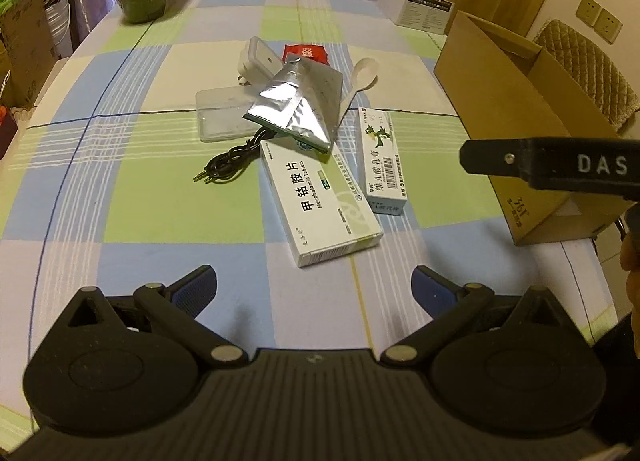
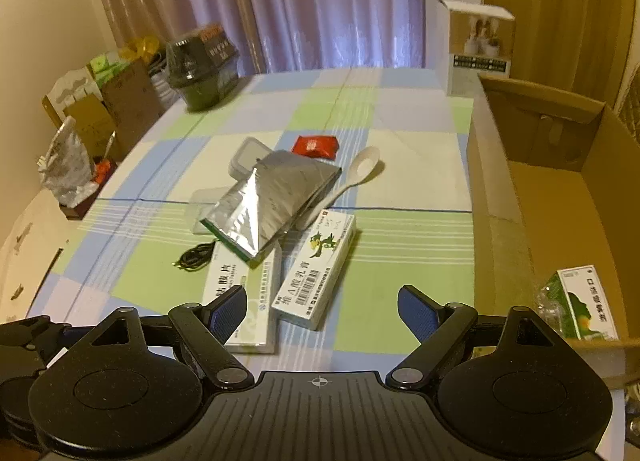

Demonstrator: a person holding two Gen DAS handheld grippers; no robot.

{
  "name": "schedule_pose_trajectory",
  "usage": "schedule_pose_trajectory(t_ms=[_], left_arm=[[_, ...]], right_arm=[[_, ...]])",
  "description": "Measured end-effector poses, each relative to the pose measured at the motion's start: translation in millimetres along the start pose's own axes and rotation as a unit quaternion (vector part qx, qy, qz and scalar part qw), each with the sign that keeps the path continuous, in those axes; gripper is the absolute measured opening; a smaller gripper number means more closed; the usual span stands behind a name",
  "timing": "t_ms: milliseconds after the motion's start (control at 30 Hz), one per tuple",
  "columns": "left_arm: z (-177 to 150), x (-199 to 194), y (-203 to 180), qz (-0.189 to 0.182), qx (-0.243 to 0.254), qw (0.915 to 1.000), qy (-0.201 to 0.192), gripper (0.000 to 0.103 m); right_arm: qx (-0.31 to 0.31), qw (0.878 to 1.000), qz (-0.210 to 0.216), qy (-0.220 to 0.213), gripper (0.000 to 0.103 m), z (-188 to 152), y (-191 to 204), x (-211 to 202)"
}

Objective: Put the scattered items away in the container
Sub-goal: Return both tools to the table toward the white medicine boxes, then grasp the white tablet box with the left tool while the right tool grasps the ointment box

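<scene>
Both grippers, left [image 1: 314, 285] and right [image 2: 320, 309], wide apart, empty; crinkled foil pouch [image 2: 272, 205] atop flat cartons; brown cardboard box [image 2: 560, 197]

Both tools are matte black plastic. The left tongs [image 1: 314, 287] carry two angled arms tipped with blue ribbed pads [image 1: 198, 285], joined by silver round rivets to two round housings and a ridged centre plate. The right tongs [image 2: 320, 313] are built alike, with a small crosshair mark on the plate. White letters "DAS" mark their side.
</scene>
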State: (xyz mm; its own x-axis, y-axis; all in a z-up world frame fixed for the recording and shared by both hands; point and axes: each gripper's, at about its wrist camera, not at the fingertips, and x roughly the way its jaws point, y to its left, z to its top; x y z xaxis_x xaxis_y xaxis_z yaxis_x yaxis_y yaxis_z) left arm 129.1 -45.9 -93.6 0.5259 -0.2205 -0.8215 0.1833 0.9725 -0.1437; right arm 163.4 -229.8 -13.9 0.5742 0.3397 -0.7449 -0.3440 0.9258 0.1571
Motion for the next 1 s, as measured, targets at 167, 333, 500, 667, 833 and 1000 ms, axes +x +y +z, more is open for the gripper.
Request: schedule_pose_trajectory(t_ms=[167,333,500,667,833,1000], left_arm=[[4,19,-3,0.0,-0.012,0.9999,-0.009,0.101],[12,42,-16,0.0,-0.006,0.9999,-0.009,0.097],[18,65,-23,0.013,-0.005,0.9999,0.002,0.087],[18,79,-21,0.03,-0.002,0.9995,0.012,0.073],[13,69,-7,0.045,0.01,0.9987,0.023,0.068],[2,51,19,0.054,0.006,0.9977,0.041,0.068]], right_arm=[[0.006,1.0,0.002,0.01,0.088,10,-8,22],[0.01,1.0,0.003,0.014,0.088,19,-14,39],[0.013,1.0,0.001,0.018,0.088,24,-19,51],[0.008,0.999,-0.01,0.03,0.088,24,-19,66],[0.003,0.999,-0.008,0.042,0.088,22,-15,83],[-0.022,0.998,-0.004,0.06,0.088,24,0,109]])
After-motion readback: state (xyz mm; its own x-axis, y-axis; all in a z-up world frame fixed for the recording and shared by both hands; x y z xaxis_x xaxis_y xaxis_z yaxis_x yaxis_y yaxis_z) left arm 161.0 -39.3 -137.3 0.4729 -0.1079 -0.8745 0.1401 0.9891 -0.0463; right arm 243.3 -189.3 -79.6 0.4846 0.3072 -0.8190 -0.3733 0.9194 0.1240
